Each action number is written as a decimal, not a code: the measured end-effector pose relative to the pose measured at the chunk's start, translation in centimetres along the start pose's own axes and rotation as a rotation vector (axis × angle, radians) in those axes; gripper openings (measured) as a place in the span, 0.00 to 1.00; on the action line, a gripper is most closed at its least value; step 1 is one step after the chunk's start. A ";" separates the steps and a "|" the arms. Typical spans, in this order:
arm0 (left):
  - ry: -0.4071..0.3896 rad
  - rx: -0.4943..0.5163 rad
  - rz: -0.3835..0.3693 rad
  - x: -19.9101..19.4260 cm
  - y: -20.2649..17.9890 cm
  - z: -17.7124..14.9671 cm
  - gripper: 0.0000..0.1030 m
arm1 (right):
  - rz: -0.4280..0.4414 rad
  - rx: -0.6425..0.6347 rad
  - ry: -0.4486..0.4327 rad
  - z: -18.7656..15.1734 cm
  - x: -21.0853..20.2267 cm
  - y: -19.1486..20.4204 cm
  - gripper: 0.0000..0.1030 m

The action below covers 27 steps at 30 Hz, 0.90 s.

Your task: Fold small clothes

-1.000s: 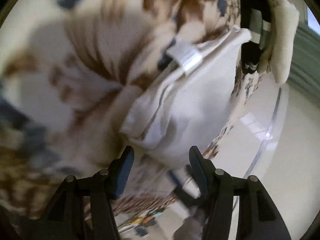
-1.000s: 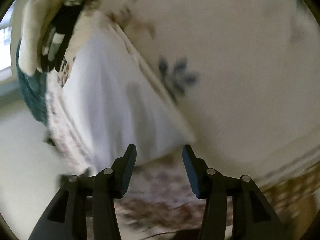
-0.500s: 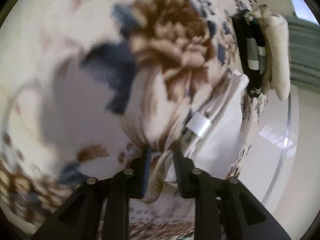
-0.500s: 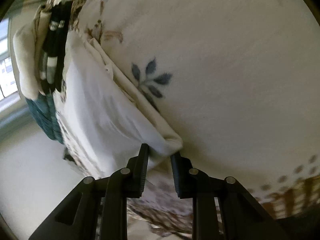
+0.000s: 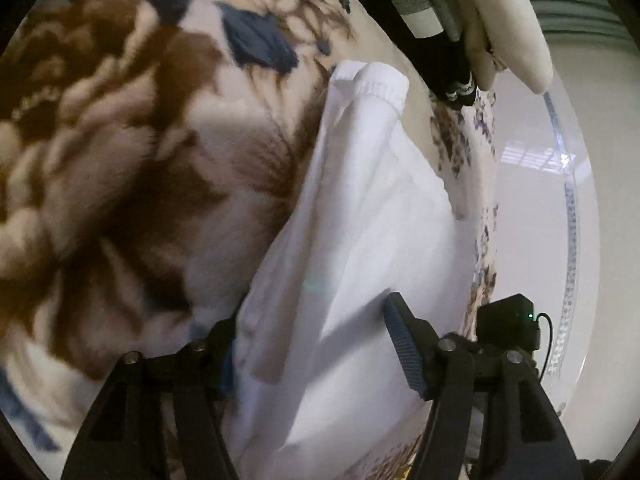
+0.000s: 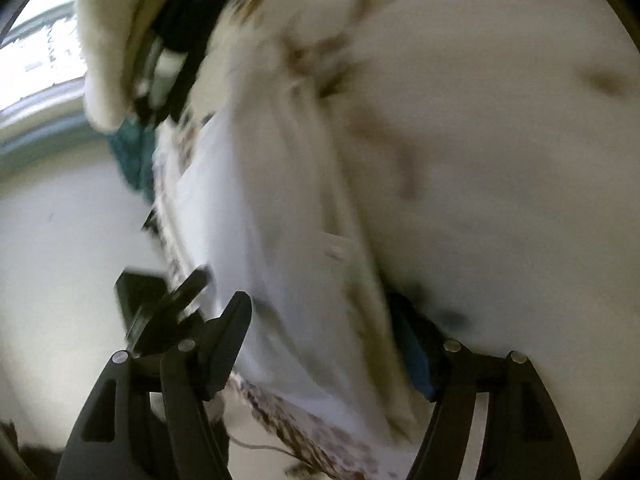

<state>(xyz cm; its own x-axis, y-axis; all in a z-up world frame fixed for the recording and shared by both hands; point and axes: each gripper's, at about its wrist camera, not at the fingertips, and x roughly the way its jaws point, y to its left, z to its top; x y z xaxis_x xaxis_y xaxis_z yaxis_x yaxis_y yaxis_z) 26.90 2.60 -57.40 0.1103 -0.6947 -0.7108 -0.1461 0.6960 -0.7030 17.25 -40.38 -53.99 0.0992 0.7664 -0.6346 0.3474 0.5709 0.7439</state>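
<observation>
A small white garment lies folded along the edge of a floral blanket; its elastic hem points away from me. My left gripper is open, its fingers spread on either side of the garment's near end. In the right wrist view the white garment is blurred. My right gripper is open too, its fingers wide apart around the garment's near end. The other gripper shows at the lower left of that view, and in the left wrist view at the lower right.
A stack of folded clothes, cream and black with grey stripes, lies at the blanket's far edge. A teal cloth hangs below it. The blanket's edge drops to a pale glossy floor.
Half a second ago both grippers were shut on the garment's corners. Both have now opened and let it go; the garment lies folded over on the blanket.
</observation>
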 end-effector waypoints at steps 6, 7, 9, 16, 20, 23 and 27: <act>-0.027 0.040 -0.012 -1.2 -1.5 -0.3 0.13 | 0.008 -0.028 -0.011 0.3 1.7 2.0 0.16; -0.031 0.036 -0.015 -1.9 -1.6 -0.4 0.13 | 0.002 -0.034 -0.021 0.1 1.6 2.4 0.14; -0.037 0.030 -0.029 -2.6 -2.3 -0.1 0.12 | -0.006 -0.044 -0.041 -0.4 0.9 3.5 0.13; -0.088 0.102 -0.067 -9.0 -8.8 1.6 0.11 | -0.028 -0.117 -0.110 -1.8 -5.7 11.5 0.12; -0.137 0.156 -0.099 -13.4 -13.5 4.4 0.11 | -0.029 -0.175 -0.166 -0.7 -9.4 17.9 0.12; -0.186 0.195 -0.121 -16.1 -17.1 7.9 0.11 | -0.024 -0.244 -0.211 2.3 -11.5 23.5 0.12; -0.272 0.227 -0.145 -18.7 -21.3 14.1 0.11 | -0.013 -0.328 -0.265 8.9 -12.7 30.1 0.12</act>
<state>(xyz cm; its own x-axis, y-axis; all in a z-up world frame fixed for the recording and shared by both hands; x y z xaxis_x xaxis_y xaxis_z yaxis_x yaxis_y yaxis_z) 41.81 3.29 -29.46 0.3754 -0.7368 -0.5623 0.1085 0.6374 -0.7628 34.79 -35.52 -25.44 0.3478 0.6811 -0.6444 0.0392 0.6761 0.7358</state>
